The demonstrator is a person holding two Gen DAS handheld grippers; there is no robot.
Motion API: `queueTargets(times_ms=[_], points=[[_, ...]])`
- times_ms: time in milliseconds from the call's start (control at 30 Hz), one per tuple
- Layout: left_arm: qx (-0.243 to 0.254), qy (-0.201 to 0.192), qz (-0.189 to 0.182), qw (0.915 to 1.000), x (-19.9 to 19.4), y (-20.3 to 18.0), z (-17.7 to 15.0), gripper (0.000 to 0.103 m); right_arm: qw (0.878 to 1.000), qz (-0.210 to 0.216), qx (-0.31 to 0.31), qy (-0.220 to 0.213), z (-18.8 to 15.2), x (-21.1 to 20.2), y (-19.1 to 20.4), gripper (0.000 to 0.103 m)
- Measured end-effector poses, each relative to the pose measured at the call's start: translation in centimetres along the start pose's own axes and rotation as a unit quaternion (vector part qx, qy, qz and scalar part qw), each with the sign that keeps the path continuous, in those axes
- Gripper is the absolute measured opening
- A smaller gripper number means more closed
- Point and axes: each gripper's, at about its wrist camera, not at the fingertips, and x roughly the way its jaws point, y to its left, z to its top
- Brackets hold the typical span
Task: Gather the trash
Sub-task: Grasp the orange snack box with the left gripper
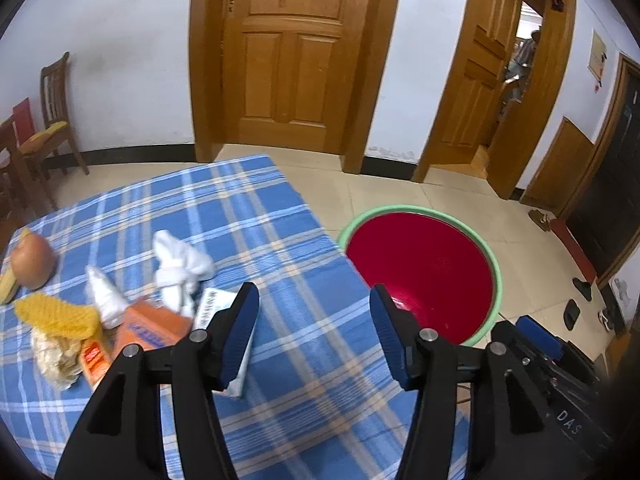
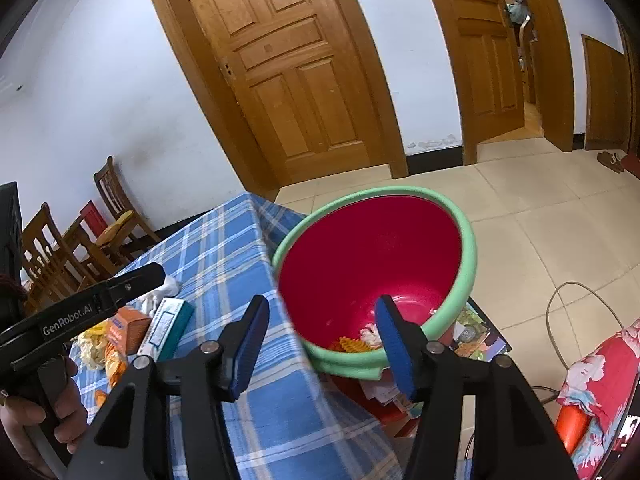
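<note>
A red basin with a green rim (image 1: 420, 264) (image 2: 372, 256) stands beside the table's right edge; a yellow piece and white scraps (image 2: 360, 342) lie in its bottom. Trash lies on the blue plaid cloth (image 1: 240, 220): crumpled white tissue (image 1: 180, 268), an orange box (image 1: 154, 326), a white-and-teal box (image 1: 224, 320) (image 2: 166, 328), a yellow knitted piece (image 1: 56, 314), an onion (image 1: 32, 260). My left gripper (image 1: 314, 334) is open and empty above the cloth, right of the pile. My right gripper (image 2: 320, 344) is open and empty at the basin's near rim.
The table's right edge (image 1: 340, 256) drops to a tiled floor (image 2: 540, 208). Wooden chairs (image 1: 52, 120) stand at the left wall. Two wooden doors (image 1: 288, 60) are behind. A cable (image 2: 560, 320) lies on the floor, and a floral cushion (image 2: 600, 392) is at the right.
</note>
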Motion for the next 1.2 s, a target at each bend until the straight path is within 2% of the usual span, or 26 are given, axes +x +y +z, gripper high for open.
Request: queueTargets(times_ms=[167, 367, 633, 833, 1200], points=[[-0.017, -0.002, 0.014, 0.9998, -0.8, 2.1, -0.4, 0.059, 1.000, 0.008, -0.005, 0.001, -0.3, -0.2, 1.2, 0.063], [-0.029, -0.005, 0.038, 0.9988, -1.4, 4.4, -1.0, 0.065, 1.000, 0.011, -0.012, 0.003, -0.7, -0.3, 2.3, 0.067], [-0.041, 0.009, 0.078, 0.9960, -0.8, 7.2, -2.1, 0.071, 1.000, 0.010, -0.014, 0.009, -1.0, 0.0, 3.4, 0.072], [-0.040, 0.013, 0.105, 0.9936, -0.4, 8.5, -2.7, 0.072, 1.000, 0.007, -0.018, 0.015, -1.3, 0.4, 4.2, 0.073], [-0.036, 0.052, 0.103, 0.9927, 2.6, 9.6, -3.8, 0.072, 0.999, 0.003, -0.024, 0.030, -1.8, 1.4, 5.2, 0.075]])
